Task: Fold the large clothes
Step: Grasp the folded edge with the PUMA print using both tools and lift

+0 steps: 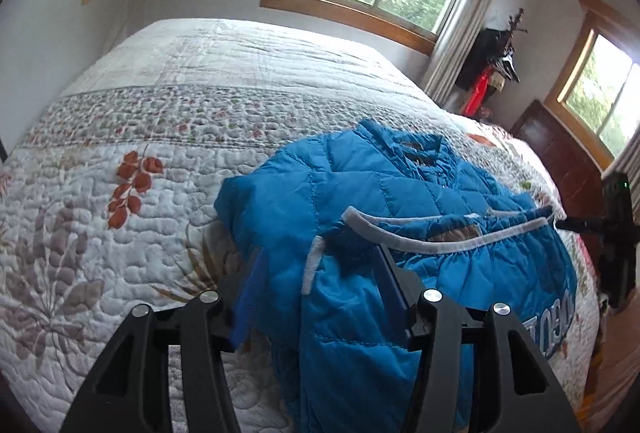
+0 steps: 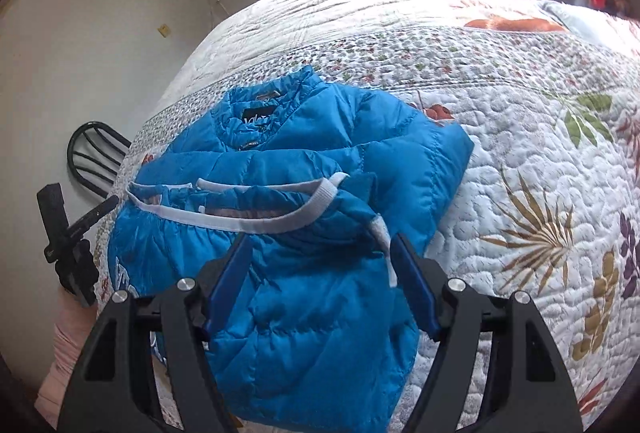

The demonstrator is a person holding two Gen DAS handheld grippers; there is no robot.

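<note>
Now the blue jacket (image 1: 400, 201) lies partly folded on the quilted bedspread (image 1: 168, 137), in the lower right of the left wrist view and the lower centre of the right wrist view. Its collar points toward the top of the frame, and a white-trimmed edge (image 2: 256, 221) crosses the middle of the pile.

The left gripper (image 1: 316, 269) is wide open, with its fingers on both sides of a jacket fold; whether they touch the cloth, I cannot tell. The right gripper (image 2: 320, 257) is also spread wide over the near part of the jacket and grips nothing.

Much free quilt is at the left of the left view and at the right of the right view. A dark stand (image 2: 68, 245) is beside the bed edge, at the left.
</note>
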